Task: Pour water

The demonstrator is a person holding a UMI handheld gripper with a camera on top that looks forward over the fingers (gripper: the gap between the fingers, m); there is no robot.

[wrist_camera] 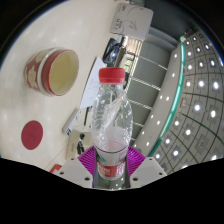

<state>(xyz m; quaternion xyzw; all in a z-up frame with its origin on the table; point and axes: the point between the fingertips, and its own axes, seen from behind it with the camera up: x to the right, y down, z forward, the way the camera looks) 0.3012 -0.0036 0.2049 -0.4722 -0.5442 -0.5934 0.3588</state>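
Item: claw [112, 170], seen from its own camera. Its two fingers are pressing in on the base of a clear plastic bottle [113, 120], with the purple pads [96, 160] showing against the bottle at either side; the claw is clamped on the bottle.

Item: bottle, transparent, with a red cap [112, 74] and a red and white label band low on its body. It is standing roughly upright between the fingers, cap pointing away from the camera. Water level inside cannot be told.

Item: tabletop [40, 110], pale and glossy, lying beneath and to the left of the bottle.

Item: round container [56, 70] with a tan face and red and white side, sitting on the tabletop beyond and to the left of the bottle, well apart from it.

Item: small red disc [33, 131], lying flat on the tabletop, left of the bottle and nearer the claw than the round container.

Item: white dotted panel [195, 95] with a green edge, curving along the right of the bottle.

Item: pale boxy equipment [135, 25], standing beyond the bottle; details unclear.
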